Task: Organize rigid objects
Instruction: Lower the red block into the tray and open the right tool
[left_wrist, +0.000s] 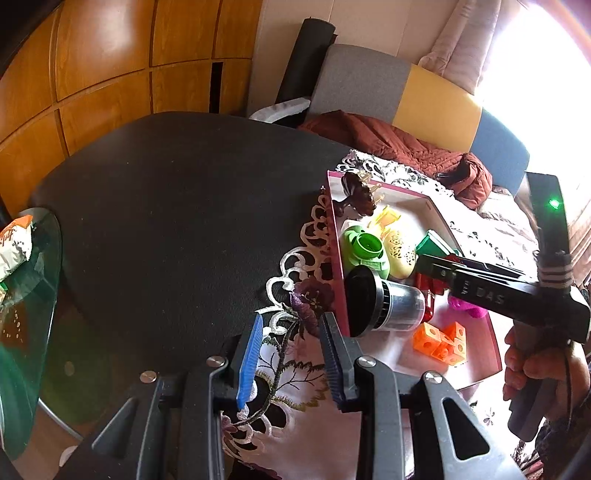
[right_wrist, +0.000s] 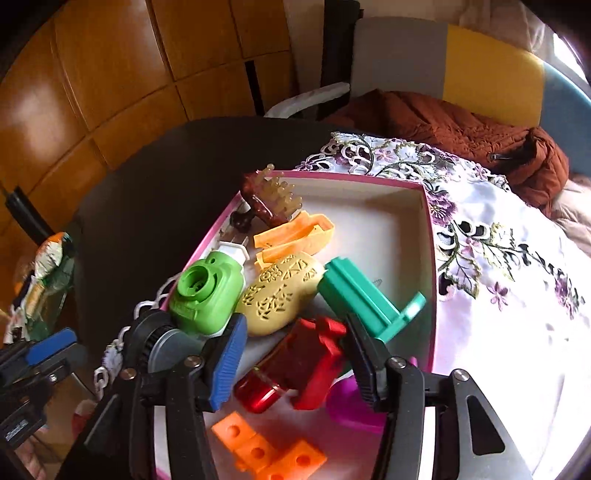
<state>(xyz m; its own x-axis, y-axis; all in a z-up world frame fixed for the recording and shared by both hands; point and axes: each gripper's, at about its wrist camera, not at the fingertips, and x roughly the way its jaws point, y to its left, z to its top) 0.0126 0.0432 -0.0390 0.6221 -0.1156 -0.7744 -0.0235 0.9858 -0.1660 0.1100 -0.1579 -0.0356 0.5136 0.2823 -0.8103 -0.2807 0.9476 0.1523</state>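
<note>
A pink-rimmed box (right_wrist: 430, 236) on a floral cloth holds several toys: a green toy camera (right_wrist: 205, 291), a yellow perforated oval case (right_wrist: 279, 295), an orange clip (right_wrist: 295, 236), a brown comb-like piece (right_wrist: 266, 203), a teal bracket (right_wrist: 365, 299), a red toy (right_wrist: 299, 365), orange holed blocks (right_wrist: 266, 450) and a black-capped jar (left_wrist: 384, 302). My right gripper (right_wrist: 291, 354) is open, its fingers either side of the red toy inside the box. My left gripper (left_wrist: 291, 358) is open and empty over the cloth, just left of the box (left_wrist: 338, 258).
The dark round table (left_wrist: 177, 206) spreads left of the box. A floral lace cloth (right_wrist: 498, 251) covers its right part. A glass side table (left_wrist: 26, 295) with a snack packet stands at far left. A sofa with a rust-brown quilt (left_wrist: 406, 144) is behind.
</note>
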